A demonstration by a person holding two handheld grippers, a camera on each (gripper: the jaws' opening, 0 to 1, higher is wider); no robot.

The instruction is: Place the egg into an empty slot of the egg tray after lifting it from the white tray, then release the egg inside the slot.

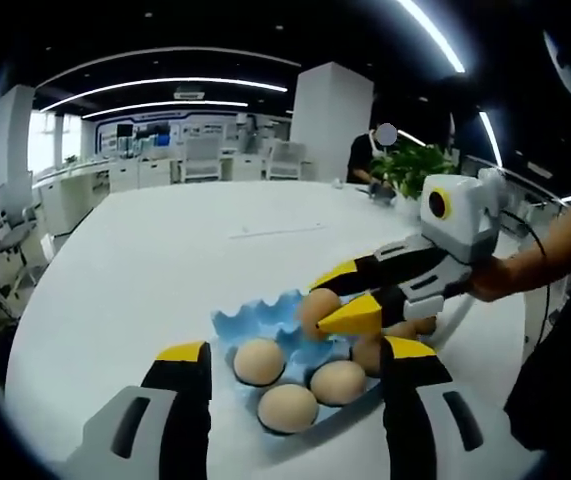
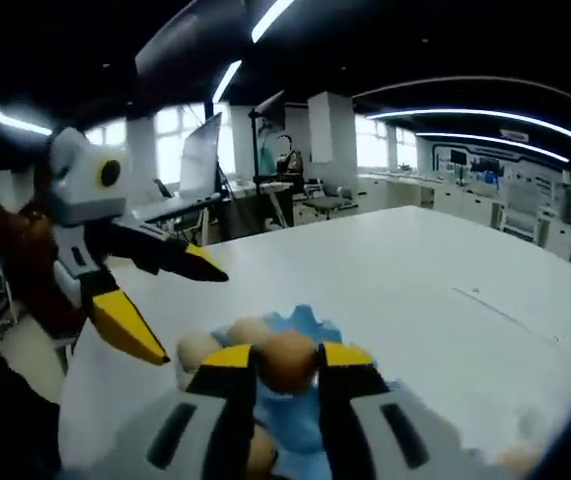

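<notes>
right gripper (image 2: 287,362) clamped on egg (image 2: 287,360), hovering over blue egg tray (image 1: 250,322). left gripper (image 1: 295,385) jaws apart, near tray. egg looks light, smooth, brittle; grip round its middle, gentle squeeze.

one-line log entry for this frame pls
phase: carry over egg tray | right gripper: shut on egg | left gripper: open, idle | release: not yet
</notes>
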